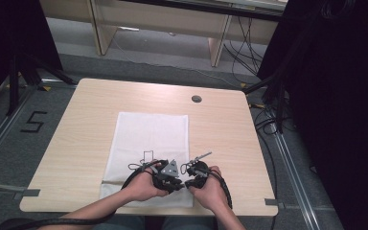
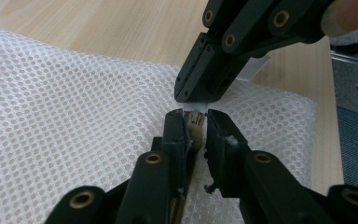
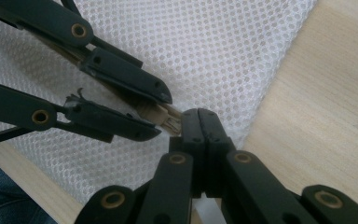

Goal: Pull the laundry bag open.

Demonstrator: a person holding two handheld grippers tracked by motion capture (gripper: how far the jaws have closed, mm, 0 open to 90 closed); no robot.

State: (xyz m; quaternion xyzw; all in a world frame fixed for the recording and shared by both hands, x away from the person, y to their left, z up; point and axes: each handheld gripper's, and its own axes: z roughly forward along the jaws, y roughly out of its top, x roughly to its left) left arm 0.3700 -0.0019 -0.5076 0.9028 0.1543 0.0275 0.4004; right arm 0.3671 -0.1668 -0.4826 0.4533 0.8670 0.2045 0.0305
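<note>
White mesh bag (image 2: 74,116) under both grippers' fingers (image 2: 175,135)

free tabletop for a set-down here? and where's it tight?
Free: the bare wood strips of the table left of the white mesh bag and right of it, plus the far band between the bag and the cable hole. Crowded: the near edge, where the left gripper and right gripper meet tip to tip over the bag.
</note>
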